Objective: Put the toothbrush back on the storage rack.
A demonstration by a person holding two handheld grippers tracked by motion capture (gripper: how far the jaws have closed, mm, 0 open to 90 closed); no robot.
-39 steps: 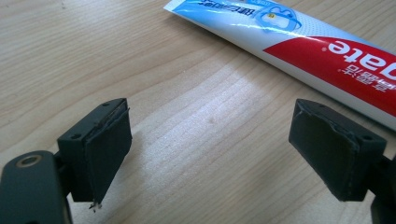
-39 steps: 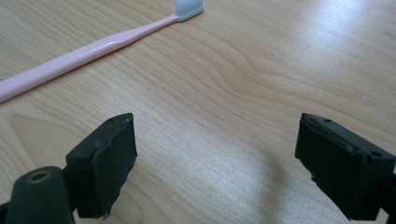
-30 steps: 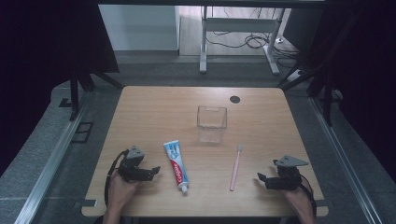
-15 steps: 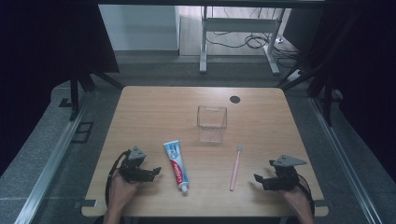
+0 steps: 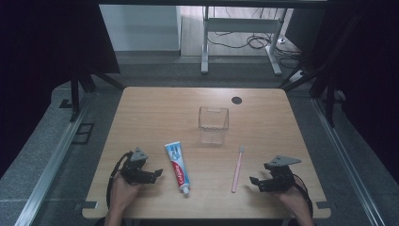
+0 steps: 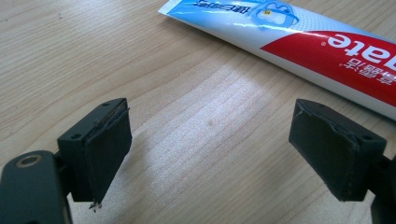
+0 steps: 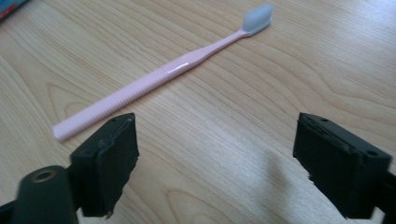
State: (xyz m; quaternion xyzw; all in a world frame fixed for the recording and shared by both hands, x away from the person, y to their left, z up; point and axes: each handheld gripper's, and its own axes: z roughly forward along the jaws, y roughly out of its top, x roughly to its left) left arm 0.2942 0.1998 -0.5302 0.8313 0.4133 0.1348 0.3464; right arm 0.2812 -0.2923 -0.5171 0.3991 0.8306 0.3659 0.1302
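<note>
On the wooden desk [image 5: 155,113] two tools are held low near the front edge. The left tool [image 5: 157,173] is seen with its jaws wide apart and nothing between them; in the left gripper view only bare wood lies between its pads, and the toothpaste tube [image 6: 299,42] lies just beyond them, not touched. The right tool [image 5: 253,181] is also open, though its jaws have just been closing a little, and nothing is gripped. The pink toothbrush [image 5: 237,168] is placed flat between the tube and the right tool, its bristles pointing away from the person. In the right gripper view the toothbrush [image 7: 159,77] lies near the jaws but apart from them. A clear plastic box [image 5: 213,123] stands upright farther back, near the middle.
</note>
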